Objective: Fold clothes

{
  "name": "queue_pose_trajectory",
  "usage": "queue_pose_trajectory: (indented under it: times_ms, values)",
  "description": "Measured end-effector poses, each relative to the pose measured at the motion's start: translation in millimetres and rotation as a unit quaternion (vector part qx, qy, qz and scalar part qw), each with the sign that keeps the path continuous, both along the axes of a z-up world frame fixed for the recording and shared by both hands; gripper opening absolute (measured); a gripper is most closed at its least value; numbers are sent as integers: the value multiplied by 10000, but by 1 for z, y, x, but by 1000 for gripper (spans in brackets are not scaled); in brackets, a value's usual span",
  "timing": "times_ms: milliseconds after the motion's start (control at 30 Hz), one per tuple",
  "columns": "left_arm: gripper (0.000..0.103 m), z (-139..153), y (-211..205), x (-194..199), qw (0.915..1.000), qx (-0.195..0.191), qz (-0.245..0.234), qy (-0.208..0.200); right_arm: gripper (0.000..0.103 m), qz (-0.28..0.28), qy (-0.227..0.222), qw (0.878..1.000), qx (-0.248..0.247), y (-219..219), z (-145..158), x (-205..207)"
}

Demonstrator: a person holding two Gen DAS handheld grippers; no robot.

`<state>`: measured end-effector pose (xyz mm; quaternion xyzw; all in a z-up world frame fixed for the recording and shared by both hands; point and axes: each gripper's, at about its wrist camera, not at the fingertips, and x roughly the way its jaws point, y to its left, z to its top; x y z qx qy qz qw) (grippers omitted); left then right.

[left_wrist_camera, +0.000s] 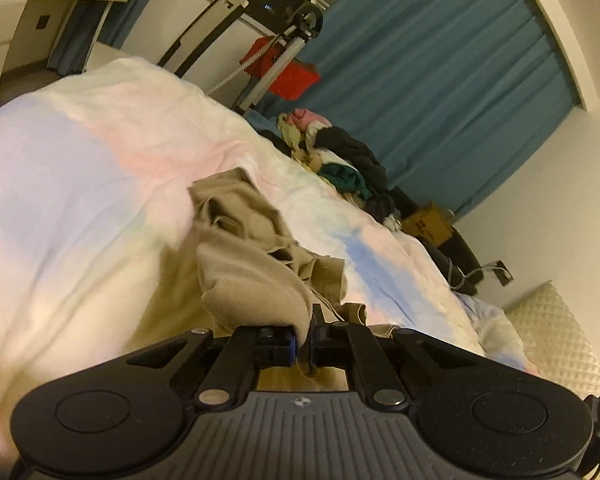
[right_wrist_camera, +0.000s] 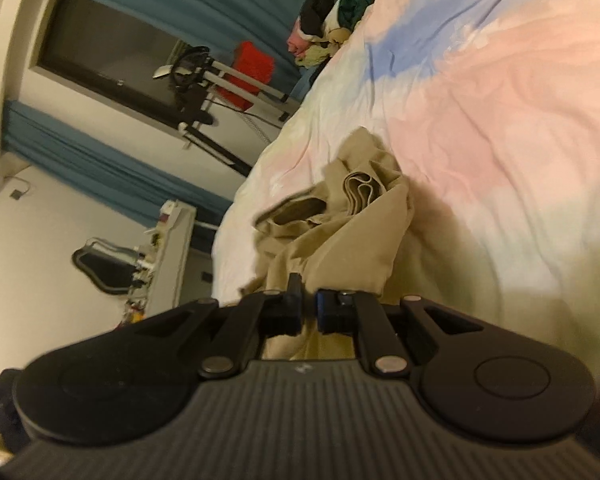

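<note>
Both hand-held grippers — left (left_wrist_camera: 306,330), right (right_wrist_camera: 309,304) — clenched on beige garment (left_wrist_camera: 236,248), yellow box (left_wrist_camera: 428,222) left-view only

Black tongs (left_wrist_camera: 306,330); ribbed grey body; silver rivets

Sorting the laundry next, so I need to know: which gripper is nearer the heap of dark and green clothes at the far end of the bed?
Neither clearly. The left gripper and right gripper are both shut on the beige garment, well short of the clothes heap.
</note>
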<state>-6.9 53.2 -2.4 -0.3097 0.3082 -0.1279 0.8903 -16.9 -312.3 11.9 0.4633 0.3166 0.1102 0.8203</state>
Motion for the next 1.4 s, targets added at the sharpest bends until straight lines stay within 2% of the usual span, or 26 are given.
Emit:
queue_pose_trajectory:
  times_ms: [100, 200, 400, 500, 633, 733, 900, 1000, 1067, 1100, 1133, 1167, 1200, 1233, 1300, 1333, 1400]
  values:
    - [6, 9, 0, -9, 10000, 24, -2, 49, 10, 20, 31, 10000, -36, -2, 4, -11]
    - [6, 17, 0, -2, 9999, 131, 56, 88, 10, -2, 35, 9999, -125, 1, 8, 3]
    - [6, 19, -7, 82, 9989, 264, 242, 317, 10, -238, 119, 9994, -217, 11, 7, 84]
    - [7, 13, -12, 133, 9973, 515, 334, 399, 10, -365, 253, 9988, -210, 16, 0, 131]
    - [8, -6, -19, 196, 9943, 873, 353, 509, 11, -450, 396, 9976, -339, 21, -18, 185]
    - [9, -31, -28, 237, 9898, 1270, 192, 614, 11, -480, 537, 9964, -452, 21, -40, 214]
    - [12, -70, -27, 268, 9873, 1411, -75, 720, 11, -420, 947, 9940, -339, 17, -91, 241]
    - [13, -77, -27, 270, 9867, 1478, -206, 653, 13, -279, 934, 9944, -405, 19, -97, 244]
    - [25, -77, -29, 269, 9855, 1568, -304, 571, 16, -169, 827, 9952, -498, 20, -89, 240]
    - [34, -74, -32, 266, 9845, 1637, -361, 518, 20, -111, 769, 9955, -539, 21, -85, 238]
    - [43, -71, -34, 263, 9834, 1709, -409, 459, 36, -51, 670, 9961, -563, 23, -80, 234]
    - [47, -68, -37, 258, 9826, 1760, -456, 391, 58, 12, 523, 9970, -573, 24, -74, 228]
    - [57, -64, -39, 254, 9818, 1804, -503, 319, 68, 84, 361, 9975, -598, 26, -68, 221]
    - [69, -61, -42, 248, 9808, 1859, -535, 233, 73, 167, 194, 9974, -666, 29, -61, 214]
    - [91, -55, -48, 234, 9781, 2018, -503, 94, 72, 313, -101, 9945, -996, 37, -47, 201]
    - [92, -53, -50, 227, 9761, 2121, -470, -2, 72, 371, -212, 9921, -1181, 42, -41, 196]
    - [93, -52, -54, 219, 9723, 2286, -475, -106, 50, 507, -314, 9875, -1461, 48, -36, 192]
